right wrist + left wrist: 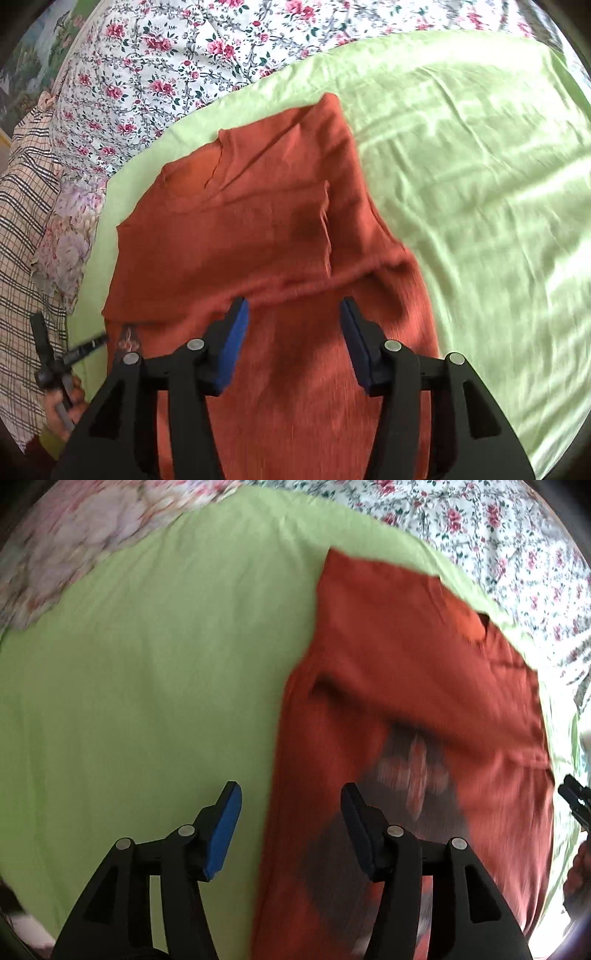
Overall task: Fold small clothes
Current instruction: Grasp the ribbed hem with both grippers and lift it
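Right wrist view: orange shirt [258,229] under parted right claw [293,321].

left gripper [291,812] jaws spread wide, empty, right gripper [293,326] jaws spread wide, empty

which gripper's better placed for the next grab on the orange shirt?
Probably right: the right gripper is open, centred over the orange shirt. The left gripper, also open, straddles its edge, half over the green sheet.

Both grippers are showing black plastic arms with silver round screws; the left gripper [291,805] and right gripper [293,321] are wearing blue fingertip pads [223,834].
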The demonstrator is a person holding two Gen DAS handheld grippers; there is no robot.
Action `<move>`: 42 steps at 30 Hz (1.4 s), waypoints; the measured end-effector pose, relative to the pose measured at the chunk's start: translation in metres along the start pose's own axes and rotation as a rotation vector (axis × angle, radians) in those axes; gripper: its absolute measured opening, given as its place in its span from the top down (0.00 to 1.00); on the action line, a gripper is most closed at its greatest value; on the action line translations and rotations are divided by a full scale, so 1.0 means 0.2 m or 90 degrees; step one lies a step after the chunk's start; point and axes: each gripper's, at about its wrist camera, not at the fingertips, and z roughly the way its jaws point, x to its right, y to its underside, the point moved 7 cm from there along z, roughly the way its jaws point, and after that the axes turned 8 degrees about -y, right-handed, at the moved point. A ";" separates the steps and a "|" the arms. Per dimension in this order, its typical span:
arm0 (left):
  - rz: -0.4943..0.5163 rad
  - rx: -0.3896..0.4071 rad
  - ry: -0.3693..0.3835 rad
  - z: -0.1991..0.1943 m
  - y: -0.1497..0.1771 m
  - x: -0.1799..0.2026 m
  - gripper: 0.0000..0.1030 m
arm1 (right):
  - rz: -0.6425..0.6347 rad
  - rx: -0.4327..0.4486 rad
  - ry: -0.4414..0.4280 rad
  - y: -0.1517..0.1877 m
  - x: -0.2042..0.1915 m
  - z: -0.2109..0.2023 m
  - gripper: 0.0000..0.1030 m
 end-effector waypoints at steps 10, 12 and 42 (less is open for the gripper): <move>0.006 -0.038 0.059 -0.13 0.59 -0.11 0.21 | 0.052 -0.018 0.047 0.39 0.18 -0.28 0.48; 0.014 -0.039 0.066 -0.16 0.67 -0.11 0.21 | 0.058 -0.020 0.060 0.45 0.24 -0.34 0.48; 0.094 -0.081 0.176 -0.20 0.90 0.04 0.84 | 0.075 -0.129 -0.140 1.04 0.26 -0.46 0.91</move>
